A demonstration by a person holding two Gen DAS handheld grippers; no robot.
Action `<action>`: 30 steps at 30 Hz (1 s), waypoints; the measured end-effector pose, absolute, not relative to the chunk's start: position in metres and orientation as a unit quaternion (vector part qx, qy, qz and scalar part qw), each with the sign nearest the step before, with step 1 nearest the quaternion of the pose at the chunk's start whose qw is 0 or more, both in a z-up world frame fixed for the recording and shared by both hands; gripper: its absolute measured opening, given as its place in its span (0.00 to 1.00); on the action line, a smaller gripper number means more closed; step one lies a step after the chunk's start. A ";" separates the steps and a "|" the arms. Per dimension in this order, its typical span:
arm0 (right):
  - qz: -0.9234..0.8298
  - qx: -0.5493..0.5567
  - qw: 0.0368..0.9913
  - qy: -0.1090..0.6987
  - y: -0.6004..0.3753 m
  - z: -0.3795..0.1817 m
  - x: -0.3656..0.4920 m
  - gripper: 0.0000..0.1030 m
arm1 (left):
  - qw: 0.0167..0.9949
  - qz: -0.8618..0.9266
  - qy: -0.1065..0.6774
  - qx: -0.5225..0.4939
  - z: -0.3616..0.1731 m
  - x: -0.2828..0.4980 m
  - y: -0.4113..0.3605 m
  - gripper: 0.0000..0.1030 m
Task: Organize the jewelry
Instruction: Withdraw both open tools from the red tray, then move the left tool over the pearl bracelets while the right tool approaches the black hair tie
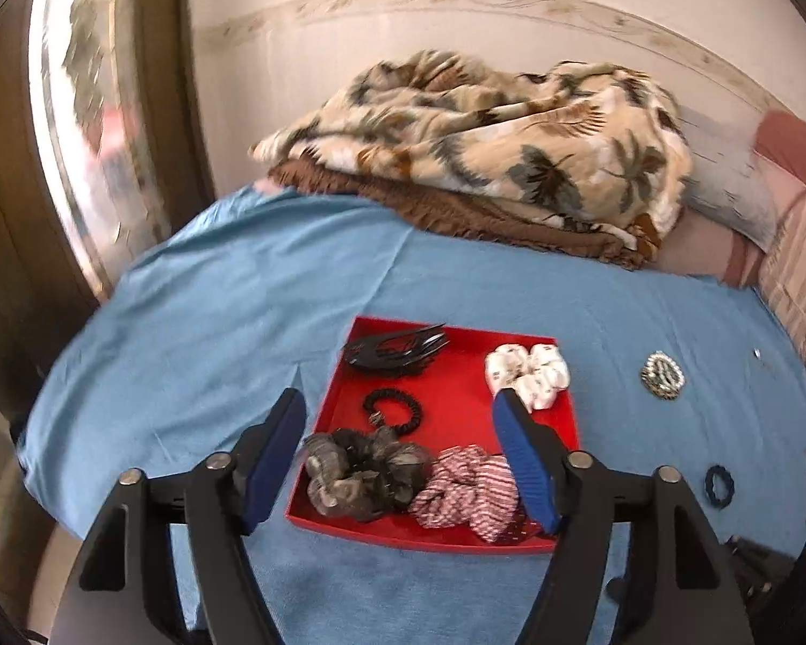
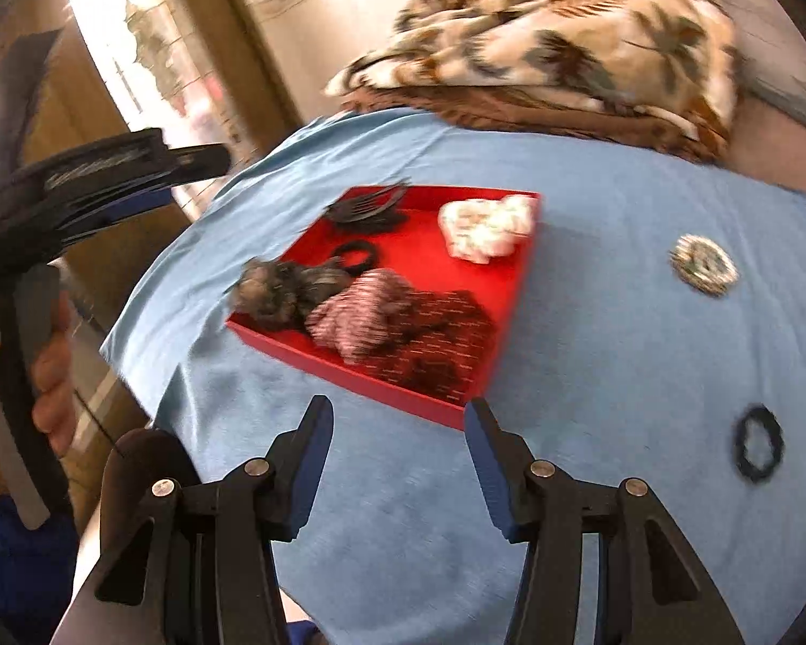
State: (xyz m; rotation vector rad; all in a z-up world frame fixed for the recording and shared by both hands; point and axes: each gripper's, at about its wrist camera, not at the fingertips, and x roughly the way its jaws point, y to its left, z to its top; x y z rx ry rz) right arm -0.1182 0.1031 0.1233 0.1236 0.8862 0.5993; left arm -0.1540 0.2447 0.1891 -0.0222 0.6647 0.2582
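done: six hair pieces lie in red tray (image 1: 459, 403) | left: beaded scrunchie (image 1: 662, 374), dark hair tie (image 2: 758, 450) on bed | left tongs (image 1: 403, 462), right tongs (image 2: 397, 462): apart, empty

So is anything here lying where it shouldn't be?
Two pieces lie outside the red tray, on the blue cloth to its right: a beaded bracelet and a dark hair tie. Everything else sits in the tray. Both tongs are open and empty.
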 end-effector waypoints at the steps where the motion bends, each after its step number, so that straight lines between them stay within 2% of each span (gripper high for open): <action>1: 0.279 0.066 0.860 0.422 0.096 0.123 -0.118 0.55 | 0.939 0.121 0.322 -0.003 0.191 -0.156 0.237 0.73; 7: 0.231 0.094 0.876 0.413 0.054 0.121 -0.126 0.57 | 0.942 0.083 0.326 0.026 0.189 -0.160 0.193 0.74; 15: 0.180 0.078 0.894 0.403 0.011 0.114 -0.136 0.59 | 0.932 0.044 0.355 0.051 0.165 -0.171 0.146 0.74; 30: 0.081 0.109 0.898 0.419 -0.082 0.090 -0.132 0.62 | 0.917 0.044 0.390 0.070 0.148 -0.161 0.133 0.74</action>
